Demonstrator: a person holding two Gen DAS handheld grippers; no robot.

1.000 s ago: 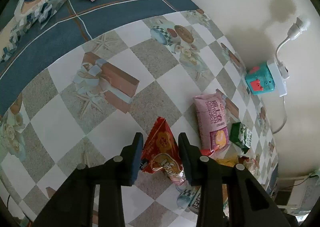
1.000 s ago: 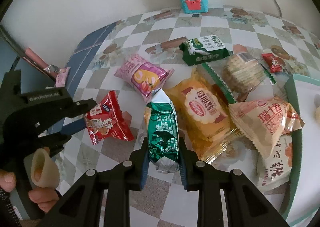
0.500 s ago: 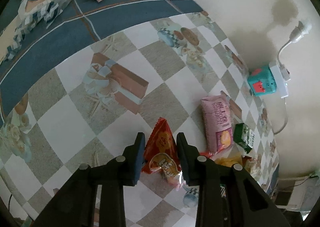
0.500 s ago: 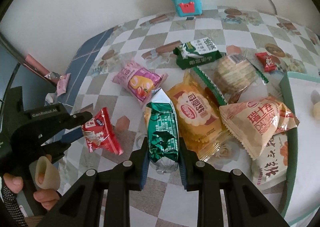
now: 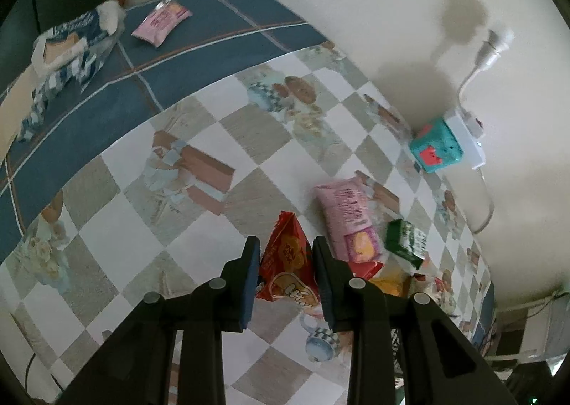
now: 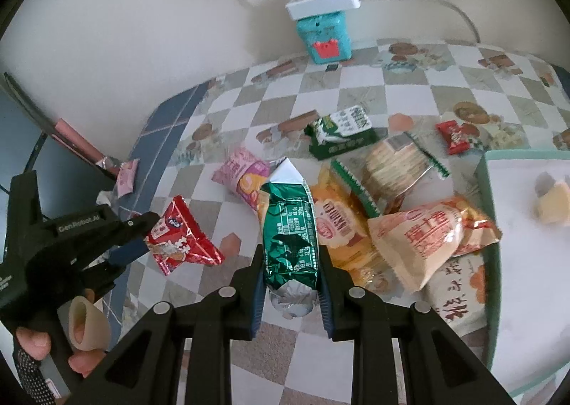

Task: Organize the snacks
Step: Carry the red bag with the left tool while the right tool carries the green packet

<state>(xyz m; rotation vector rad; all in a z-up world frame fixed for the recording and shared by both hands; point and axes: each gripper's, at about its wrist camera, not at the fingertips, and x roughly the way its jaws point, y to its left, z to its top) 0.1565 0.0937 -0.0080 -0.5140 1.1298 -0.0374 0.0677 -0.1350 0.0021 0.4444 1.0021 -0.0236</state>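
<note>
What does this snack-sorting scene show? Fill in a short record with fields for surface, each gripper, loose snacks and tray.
surface: checked tablecloth
left gripper: shut on red packet
right gripper: shut on green packet
loose snacks: pink packet, orange biscuit pack, round crackers, small red sweet
tray: pale green tray, at the right

Lighting's pretty dim and flat, kinda greenish, no hard glare anywhere. The wall (image 5: pixel 356 13) gets soft blurry shadows near the plug (image 5: pixel 493 45). Heavy fisheye bend on both views, black corners all round. The pink packet (image 5: pixel 347 216) in the left wrist view looks smeared; the right wrist view's sharper.
</note>
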